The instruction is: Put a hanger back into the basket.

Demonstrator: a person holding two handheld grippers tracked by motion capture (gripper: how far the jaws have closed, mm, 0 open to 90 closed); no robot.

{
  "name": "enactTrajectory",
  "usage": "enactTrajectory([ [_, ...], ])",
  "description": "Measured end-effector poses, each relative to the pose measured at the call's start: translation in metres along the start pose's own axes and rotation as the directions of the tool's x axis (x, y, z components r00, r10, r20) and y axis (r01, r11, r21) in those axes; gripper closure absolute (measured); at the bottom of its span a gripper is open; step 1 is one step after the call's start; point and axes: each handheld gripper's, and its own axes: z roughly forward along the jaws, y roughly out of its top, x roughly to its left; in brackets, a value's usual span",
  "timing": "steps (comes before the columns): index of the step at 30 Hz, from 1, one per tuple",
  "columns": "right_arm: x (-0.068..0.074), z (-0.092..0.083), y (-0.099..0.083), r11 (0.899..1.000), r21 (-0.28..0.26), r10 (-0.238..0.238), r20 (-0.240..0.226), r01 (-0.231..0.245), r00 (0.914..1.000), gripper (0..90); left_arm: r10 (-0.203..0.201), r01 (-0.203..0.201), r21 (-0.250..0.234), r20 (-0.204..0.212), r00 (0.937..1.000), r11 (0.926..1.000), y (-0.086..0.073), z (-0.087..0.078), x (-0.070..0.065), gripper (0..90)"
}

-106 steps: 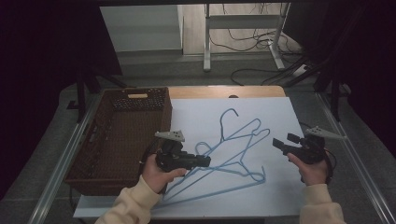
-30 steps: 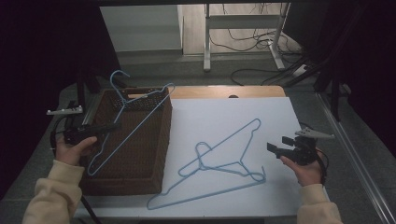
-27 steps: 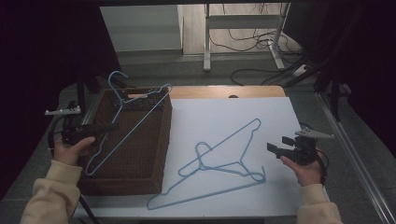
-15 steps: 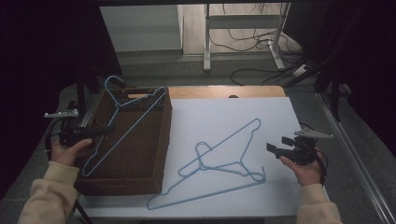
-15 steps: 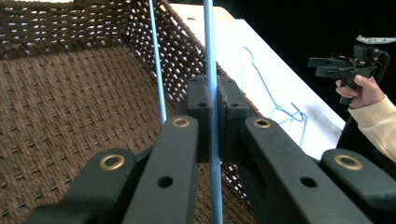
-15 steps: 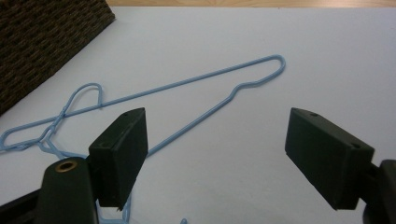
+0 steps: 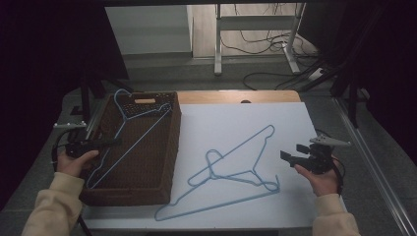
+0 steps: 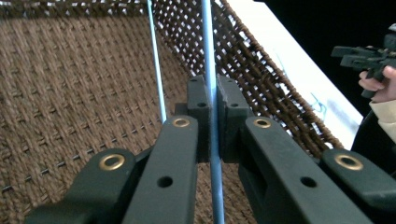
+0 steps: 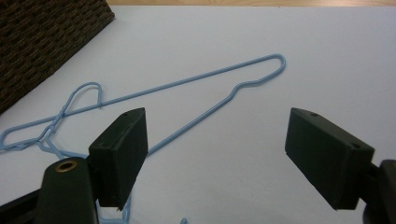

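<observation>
Two blue hangers (image 7: pixel 231 177) on white tabletop (image 7: pixel 305 128)

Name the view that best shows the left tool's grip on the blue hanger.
Left gripper view: the left tool pinches the hanger wire. High view shows its whole outline over the basket; right gripper view shows other hangers.

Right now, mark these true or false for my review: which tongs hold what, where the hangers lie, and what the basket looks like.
1. The left tongs are shut on a blue wire hanger. True.
2. That hanger is over the white sheet. False: it is over the brown woven basket.
3. The right tongs are clamped on a hanger. False: they stand open with nothing between them, above the white sheet.
4. Two blue hangers on the sheet lie overlapping. True.
5. The basket is made of white plastic. False: it is dark brown weave.
</observation>
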Motion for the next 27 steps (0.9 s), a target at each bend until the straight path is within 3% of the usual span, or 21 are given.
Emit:
enactTrajectory([
  [8,-0.001,-0.001,0.0,1.0,-0.014,0.001,0.008,-0.001,1.0,21.4,0.0,0.005,0.07,-0.066,0.9978,0.9975,0.001,0.012,0.005,85.4],
  [11,0.0,-0.001,0.0,1.0,-0.011,-0.001,0.004,0.001,1.0,21.4,-0.02,0.029,0.072,-0.125,0.9919,0.997,0.002,0.013,0.006,85.0],
  [12,0.0,-0.001,0.0,1.0,-0.011,-0.002,0.004,0.002,1.0,21.4,-0.031,0.044,0.067,-0.19,0.9814,0.9968,0.002,0.012,0.006,82.4],
  [14,0.0,0.0,0.0,1.0,-0.01,-0.002,0.004,0.002,1.0,21.4,-0.036,0.064,0.077,-0.322,0.9461,0.995,0.002,0.013,0.006,71.4],
  [15,0.0,0.0,0.0,1.0,-0.01,-0.002,0.003,0.002,1.0,21.3,-0.042,0.072,0.07,-0.358,0.9327,0.995,0.002,0.012,0.007,66.9],
  [16,0.0,0.0,0.0,1.0,-0.01,-0.002,0.003,0.002,1.0,21.3,-0.043,0.071,0.062,-0.368,0.9288,0.9955,0.002,0.011,0.006,61.5],
  [21,0.0,-0.001,0.001,1.0,-0.013,-0.006,0.003,0.006,1.0,21.3,0.002,0.012,0.04,-0.345,0.9387,0.9991,0.003,0.008,-0.008,50.0],
  [27,0.003,0.0,0.001,1.0,-0.008,-0.011,-0.006,0.011,0.9999,21.1,0.079,-0.076,0.019,-0.26,0.9625,0.9969,0.005,0.007,-0.038,34.6],
])
